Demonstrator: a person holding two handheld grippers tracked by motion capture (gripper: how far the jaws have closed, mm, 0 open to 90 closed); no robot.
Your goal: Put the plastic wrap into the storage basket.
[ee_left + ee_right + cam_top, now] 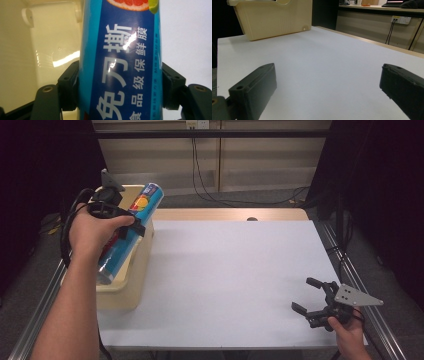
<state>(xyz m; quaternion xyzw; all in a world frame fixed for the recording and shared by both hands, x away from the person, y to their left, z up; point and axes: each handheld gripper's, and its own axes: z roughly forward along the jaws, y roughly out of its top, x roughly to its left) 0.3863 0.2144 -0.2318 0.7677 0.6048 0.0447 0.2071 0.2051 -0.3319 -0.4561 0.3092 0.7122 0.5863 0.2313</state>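
Lower end of blue box [131,231] hidden behind the hand and cream bin [131,285] rim; left gripper [125,227] clamped across it above the bin at table's left edge, long axis tilted, top up-right; right gripper [309,296] jaws apart, empty.

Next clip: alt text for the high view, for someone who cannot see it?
A person's left tool grips a long blue cling-film box, holding it tilted over a cream plastic bin at the left edge of a white-topped table. The right tool rests open near the table's front right corner, holding nothing.
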